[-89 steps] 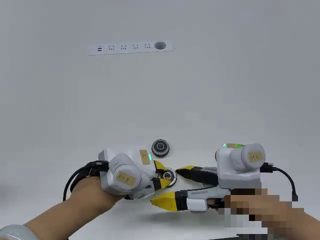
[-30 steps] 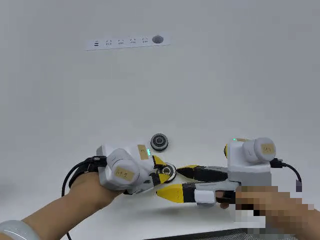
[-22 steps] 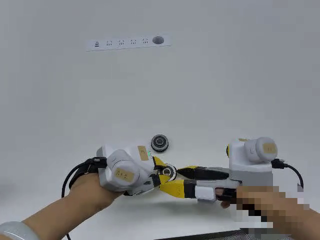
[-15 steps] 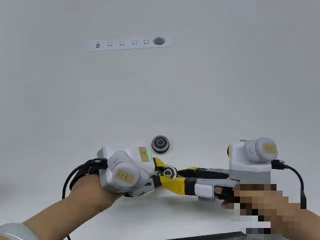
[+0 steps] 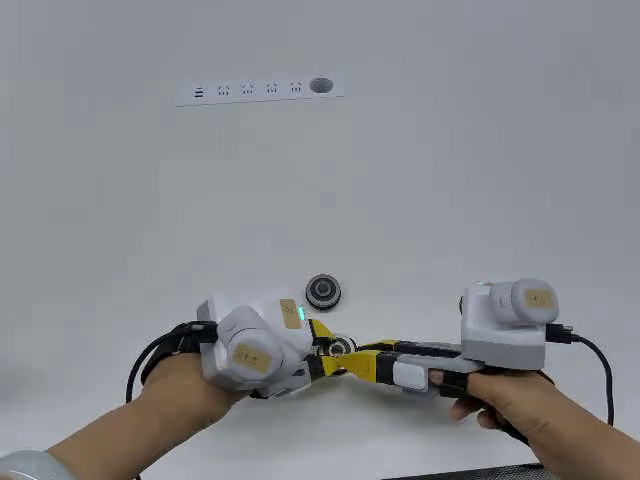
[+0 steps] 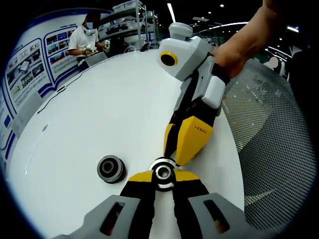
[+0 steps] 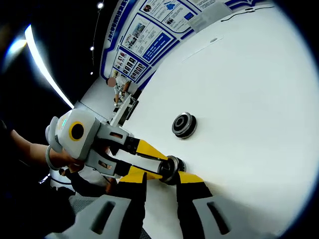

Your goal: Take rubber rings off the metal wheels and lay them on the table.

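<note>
The left gripper (image 6: 163,176) is clamping a metal wheel (image 6: 163,172), the right gripper (image 7: 170,176) pinching its edge. A second wheel (image 5: 322,291) is lying just beyond.

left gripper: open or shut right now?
Shut on the wheel. In the left gripper view, the left gripper has its yellow jaw tips pressed against opposite sides of it.
</note>
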`<state>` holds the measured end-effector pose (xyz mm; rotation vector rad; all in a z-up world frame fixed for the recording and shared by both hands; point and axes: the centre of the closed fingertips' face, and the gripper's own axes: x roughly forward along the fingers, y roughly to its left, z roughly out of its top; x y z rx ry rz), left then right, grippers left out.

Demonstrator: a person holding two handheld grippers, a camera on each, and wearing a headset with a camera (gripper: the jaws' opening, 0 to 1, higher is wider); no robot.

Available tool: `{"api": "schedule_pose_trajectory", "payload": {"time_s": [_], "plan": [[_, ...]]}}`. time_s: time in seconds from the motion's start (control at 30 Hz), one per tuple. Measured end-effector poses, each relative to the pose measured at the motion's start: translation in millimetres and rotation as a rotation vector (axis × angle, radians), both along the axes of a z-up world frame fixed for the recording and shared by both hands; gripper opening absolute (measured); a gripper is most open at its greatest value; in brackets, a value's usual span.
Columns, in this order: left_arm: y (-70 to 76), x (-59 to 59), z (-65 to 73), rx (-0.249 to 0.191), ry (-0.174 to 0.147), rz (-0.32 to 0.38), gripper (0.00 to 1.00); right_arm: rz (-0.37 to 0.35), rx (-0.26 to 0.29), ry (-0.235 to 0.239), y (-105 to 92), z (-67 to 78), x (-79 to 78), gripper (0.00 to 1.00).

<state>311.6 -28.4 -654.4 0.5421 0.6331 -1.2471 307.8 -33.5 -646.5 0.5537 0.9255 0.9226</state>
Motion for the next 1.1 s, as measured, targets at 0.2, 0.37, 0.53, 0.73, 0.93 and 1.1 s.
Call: {"api": "schedule_pose_trajectory", "payload": {"time_s": [0.2,0.37,0.53,0.73,0.93,1.1], "plan": [[0.1,0.1,0.0,-0.001,0.000,0.004,0.12,-0.015,-0.016,0.011,-2.2,-3.4,2.1,0.18],[0.1,0.1,0.2,-0.002,-0.001,0.008,0.12,-0.035,-0.033,0.023,-5.0,-7.9,4.7,0.12],[0.0,0.3,0.2,-0.004,-0.001,0.007,0.12,-0.049,-0.039,0.036,-6.2,-10.6,5.8,0.09],[0.2,0.1,0.3,-0.008,0.000,0.009,0.12,-0.072,-0.029,0.065,-6.8,-14.4,6.7,0.07],[0.4,-0.1,0.4,-0.010,0.000,0.009,0.12,-0.088,-0.014,0.086,-7.6,-15.8,7.1,0.06],[0.5,-0.1,0.2,-0.008,-0.001,0.007,0.12,-0.075,-0.027,0.062,-7.3,-15.5,7.2,0.05]]}}
